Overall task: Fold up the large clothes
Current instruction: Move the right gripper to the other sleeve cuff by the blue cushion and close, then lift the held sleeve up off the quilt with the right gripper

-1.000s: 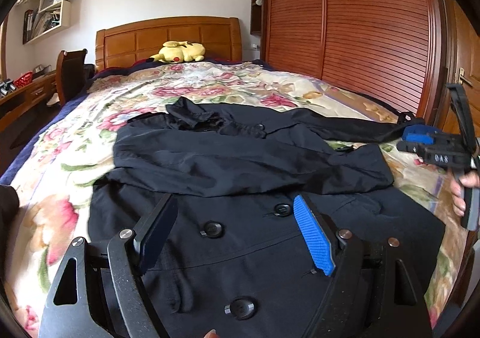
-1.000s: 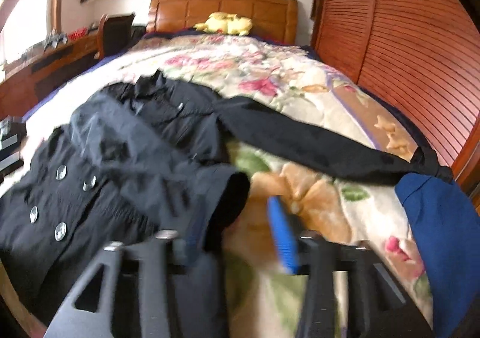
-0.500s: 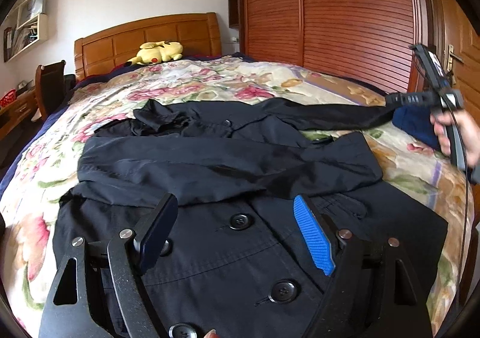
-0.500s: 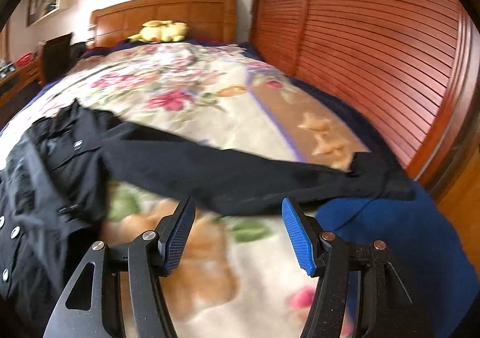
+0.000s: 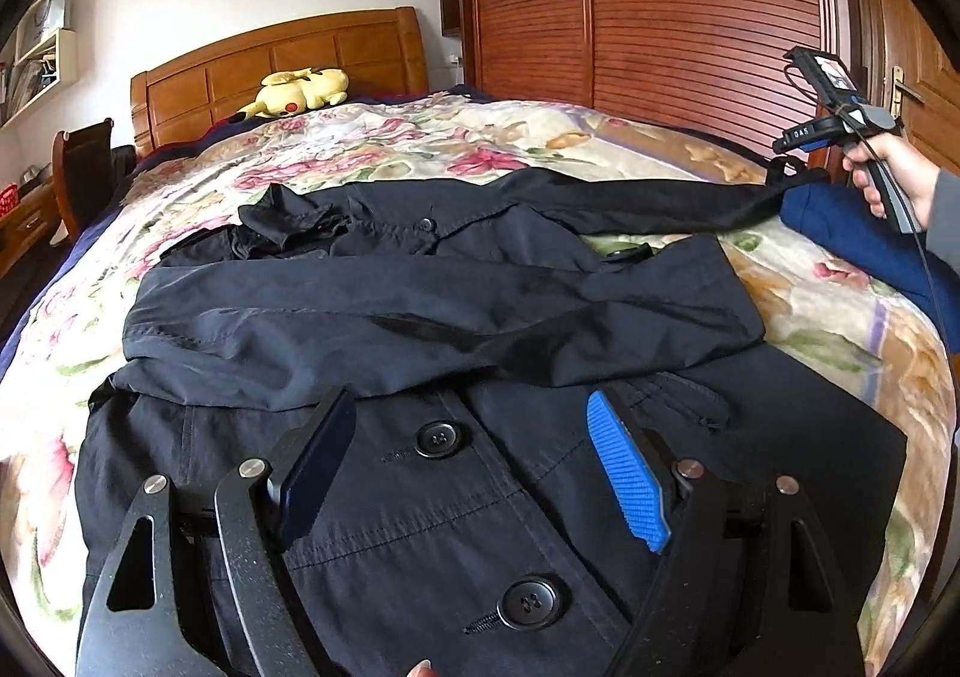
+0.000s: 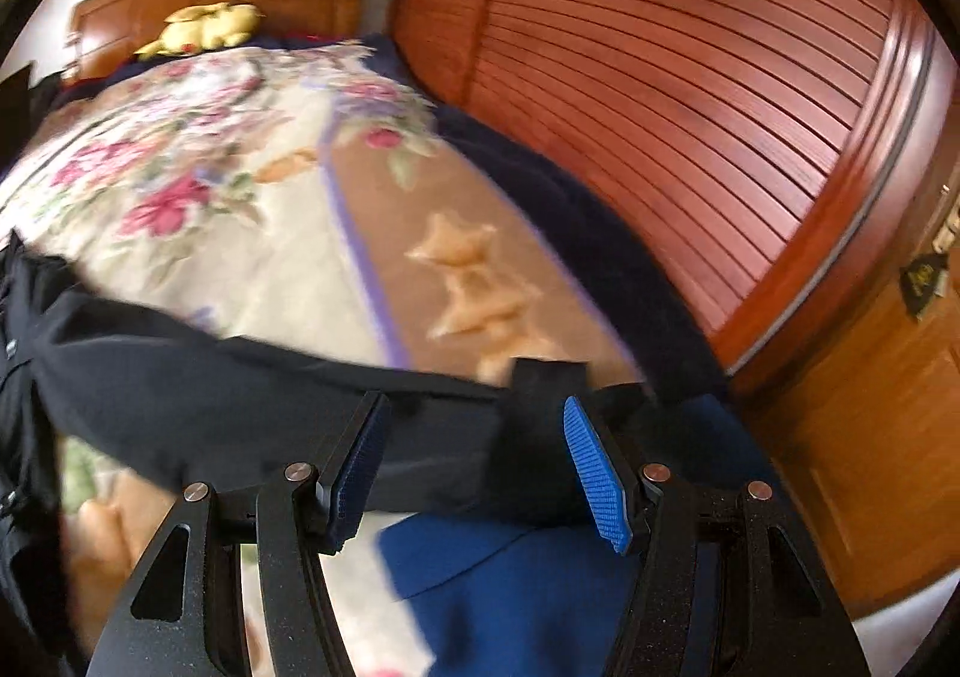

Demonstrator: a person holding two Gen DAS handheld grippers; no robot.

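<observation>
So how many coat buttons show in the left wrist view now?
3 clear on the black coat: one between the left gripper's fingers, one nearer the camera, one near the collar. The folded sleeve may hide more.

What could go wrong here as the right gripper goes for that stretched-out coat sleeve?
The right gripper is open over the sleeve cuff, which lies on a blue cloth; closing low could pinch both. The other sleeve, folded across the black coat, could be dragged askew. The left gripper hovers open, pinning nothing.
</observation>
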